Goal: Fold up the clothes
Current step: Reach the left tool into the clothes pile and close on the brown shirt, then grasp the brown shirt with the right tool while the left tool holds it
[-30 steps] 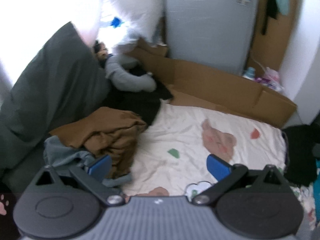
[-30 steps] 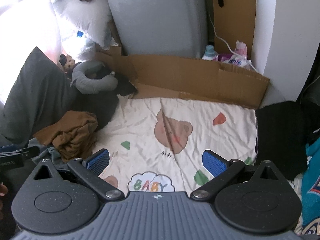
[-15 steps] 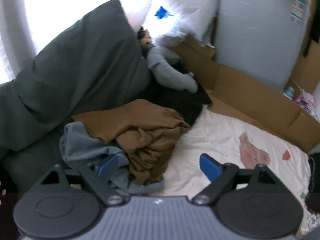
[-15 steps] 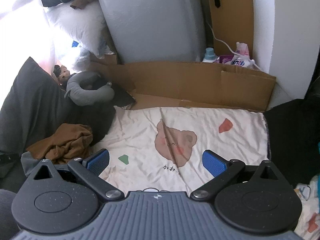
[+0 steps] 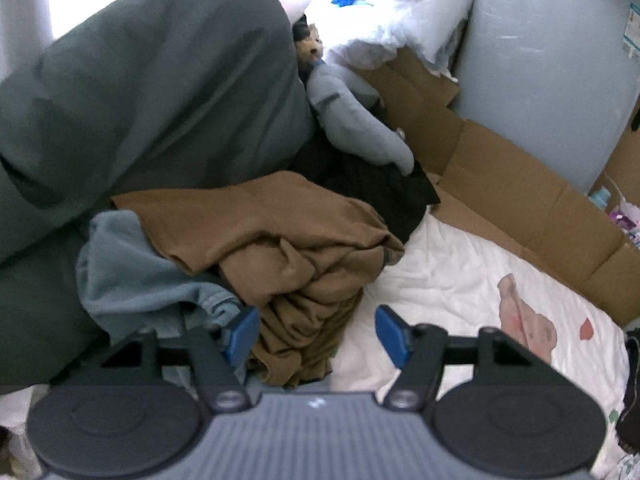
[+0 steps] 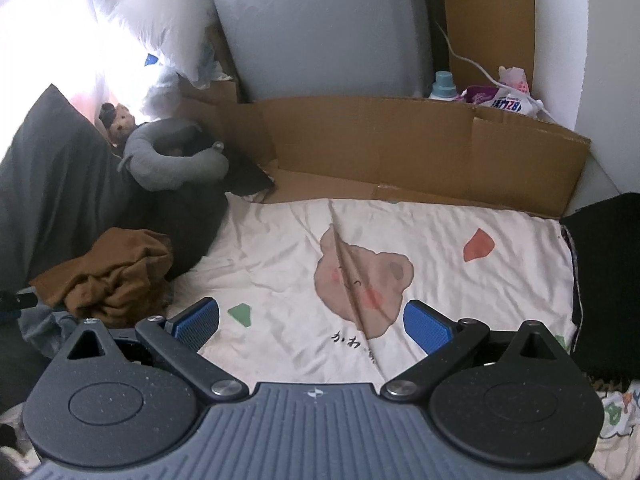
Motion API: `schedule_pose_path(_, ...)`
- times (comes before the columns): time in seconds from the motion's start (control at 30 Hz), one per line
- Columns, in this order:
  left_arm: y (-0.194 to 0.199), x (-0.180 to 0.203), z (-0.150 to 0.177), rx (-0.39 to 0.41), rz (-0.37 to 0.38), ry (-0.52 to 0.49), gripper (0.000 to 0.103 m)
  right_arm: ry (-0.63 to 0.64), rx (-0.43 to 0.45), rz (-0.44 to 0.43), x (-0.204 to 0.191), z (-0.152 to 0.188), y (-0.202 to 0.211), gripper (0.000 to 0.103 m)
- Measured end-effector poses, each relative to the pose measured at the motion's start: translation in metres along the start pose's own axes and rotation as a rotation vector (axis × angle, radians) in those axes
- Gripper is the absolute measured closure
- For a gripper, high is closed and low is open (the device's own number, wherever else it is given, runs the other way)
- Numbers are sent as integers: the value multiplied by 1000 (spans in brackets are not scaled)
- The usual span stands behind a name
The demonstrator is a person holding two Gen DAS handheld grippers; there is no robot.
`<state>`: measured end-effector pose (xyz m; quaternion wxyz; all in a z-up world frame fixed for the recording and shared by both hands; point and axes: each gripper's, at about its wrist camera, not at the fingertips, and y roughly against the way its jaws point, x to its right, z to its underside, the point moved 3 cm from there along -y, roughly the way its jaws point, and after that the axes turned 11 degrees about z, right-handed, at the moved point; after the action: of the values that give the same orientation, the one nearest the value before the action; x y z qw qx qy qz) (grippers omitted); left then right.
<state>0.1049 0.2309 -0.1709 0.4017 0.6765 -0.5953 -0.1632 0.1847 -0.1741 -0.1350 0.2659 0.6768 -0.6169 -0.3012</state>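
Note:
A crumpled brown garment (image 5: 288, 248) lies in a heap at the left edge of a white bear-print blanket (image 5: 460, 292), on top of a grey-blue garment (image 5: 132, 276). My left gripper (image 5: 316, 334) is open, with the lower folds of the brown garment between its blue pads, not clamped. In the right wrist view the same brown garment (image 6: 108, 276) sits at the left, and the right gripper (image 6: 312, 322) hovers open over the blanket (image 6: 400, 248) near the bear print, holding nothing.
A dark grey pillow (image 5: 140, 92) leans behind the pile. A grey neck pillow (image 6: 172, 160) and a black cloth (image 5: 372, 188) lie at the back left. Cardboard (image 6: 400, 148) walls the far side. A black garment (image 6: 604, 280) lies at the right.
My left gripper has swung left and come down close over the clothes pile, so the brown garment now lies between its pads. The right gripper has drifted slightly over the blanket.

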Motion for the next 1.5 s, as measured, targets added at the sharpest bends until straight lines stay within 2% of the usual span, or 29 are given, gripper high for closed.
schedule_pose_path(0.13,-22,-15,15,17,29,38,36,29,6,-37,-10,2,-20,2)
schedule_pose_path(0.37,-65,-47,43,20,1,136,35,53,20,-120,-36,6,-68,2)
schedule_pose_path(0.57,-101,-57,61,-26,-18,150,35,80,-16,-174,-61,20,-107,3)
schedule_pose_path(0.7,-119,-67,74,-33,-44,181,35,107,-54,-203,-77,31,-129,11)
schedule_pose_path(0.73,-122,-70,77,-32,-41,193,37,119,-62,-208,-82,34,-133,11)
schedule_pose_path(0.8,-128,-75,83,-39,-28,208,53,137,-69,-218,-89,37,-140,13)
schedule_pose_path(0.83,-131,-77,86,-42,-21,215,71,144,-75,-227,-92,38,-143,13)
schedule_pose_path(0.93,-127,-81,91,-27,5,243,88,169,-83,-241,-101,40,-150,14)
schedule_pose_path(1.03,-111,-77,94,-8,36,238,93,168,-96,-255,-107,43,-155,14)
schedule_pose_path(1.2,-82,-66,99,15,78,216,96,170,-100,-268,-116,50,-155,14)
schedule_pose_path(1.33,-56,-59,104,2,112,214,97,170,-101,-282,-119,54,-148,14)
schedule_pose_path(1.5,-28,-65,126,-51,83,216,98,178,-90,-287,-119,55,-136,14)
